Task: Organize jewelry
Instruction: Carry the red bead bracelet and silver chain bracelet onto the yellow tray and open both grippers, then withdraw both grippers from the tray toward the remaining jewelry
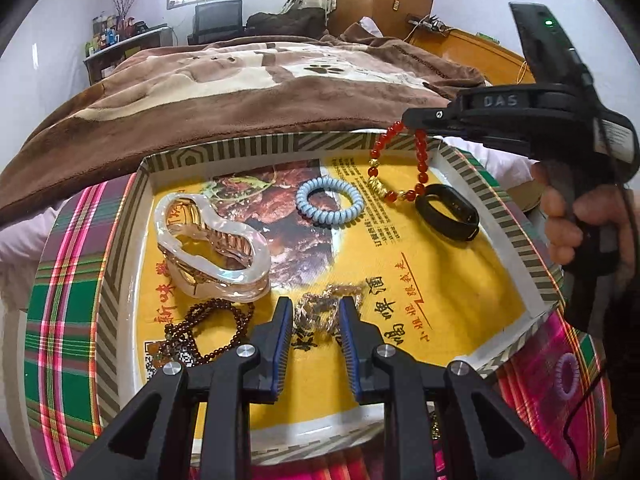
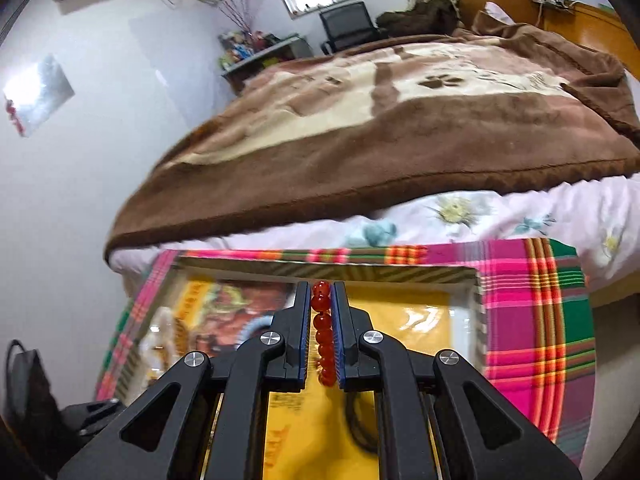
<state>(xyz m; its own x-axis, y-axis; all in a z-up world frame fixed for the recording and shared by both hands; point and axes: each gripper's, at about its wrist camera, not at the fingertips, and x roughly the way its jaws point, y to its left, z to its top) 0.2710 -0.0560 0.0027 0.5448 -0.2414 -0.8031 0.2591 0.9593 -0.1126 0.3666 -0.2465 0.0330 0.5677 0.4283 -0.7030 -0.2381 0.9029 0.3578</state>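
Bedroom surroundings frame the work: a brown paw-print blanket [image 1: 248, 76] covers the bed behind a plaid cloth [image 1: 68, 320], and on that cloth sits a shallow cardboard tray [image 1: 256, 146] with striped walls and a yellow printed sheet lining its floor. Over the tray's far right corner hangs a red bead bracelet [image 1: 416, 168] with gold beads, pinched between the pressed-together fingers of the right gripper [image 1: 412, 120], its lower loop reaching the tray floor. Just beside it in the tray lies a black fitness band [image 1: 448, 212], and toward the tray's middle a pale blue coil hair tie [image 1: 330, 200]. At the tray's left rests a pearly claw hair clip [image 1: 212, 240], with a dark bead strand [image 1: 208, 332] at the near left. Near the tray's front edge the left gripper [image 1: 316, 320] pinches a crumpled gold chain [image 1: 320, 312]. Outside the tray's near right corner a purple hair tie [image 1: 566, 376] lies on the cloth.
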